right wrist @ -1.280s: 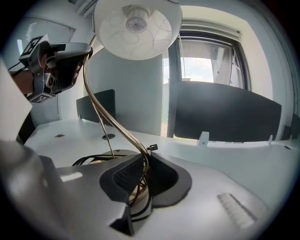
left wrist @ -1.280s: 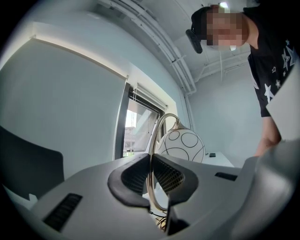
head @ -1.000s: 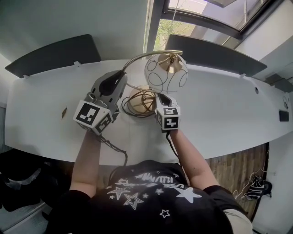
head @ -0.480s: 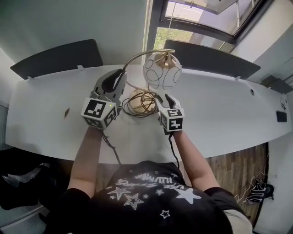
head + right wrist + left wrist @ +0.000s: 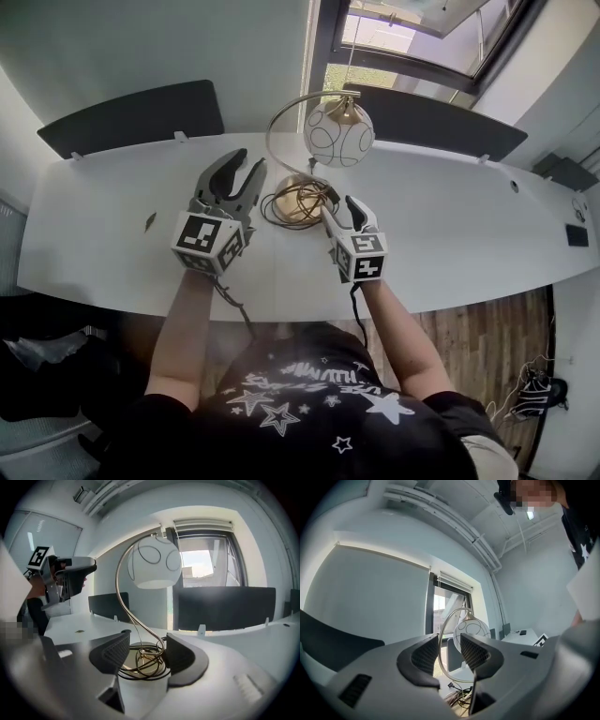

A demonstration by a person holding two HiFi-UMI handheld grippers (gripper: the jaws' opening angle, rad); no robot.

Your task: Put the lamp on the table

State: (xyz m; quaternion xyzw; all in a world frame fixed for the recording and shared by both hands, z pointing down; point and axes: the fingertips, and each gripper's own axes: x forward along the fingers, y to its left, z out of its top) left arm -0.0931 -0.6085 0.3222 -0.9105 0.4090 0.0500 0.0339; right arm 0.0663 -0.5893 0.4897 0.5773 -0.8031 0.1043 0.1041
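— White table (image 5: 450, 234) runs along the wall, with two dark partition panels (image 5: 131, 117) behind its far edge and a window (image 5: 412, 28) above. Where is the lamp?

— The lamp (image 5: 337, 134) stands upright on the table near the middle, towards the far edge. Its round base (image 5: 300, 190) sits flat on the top with a dark cord (image 5: 140, 665) coiled over it. A thin brass stem (image 5: 123, 592) arcs up and over to the white globe shade, which hangs above the base.

— And the left gripper?

— The left gripper (image 5: 247, 164) is just left of the lamp, angled up. Its jaws are opening and stand spread; the pads press on nothing. The stem and the shade show through the gap, beyond the jaws.

— The right one?

— The right gripper (image 5: 339, 208) lies low over the table, just beside the base on the near right side. Its jaws are opening too and stand wide apart. The base and the coiled cord show between them, but neither pad presses on the lamp.
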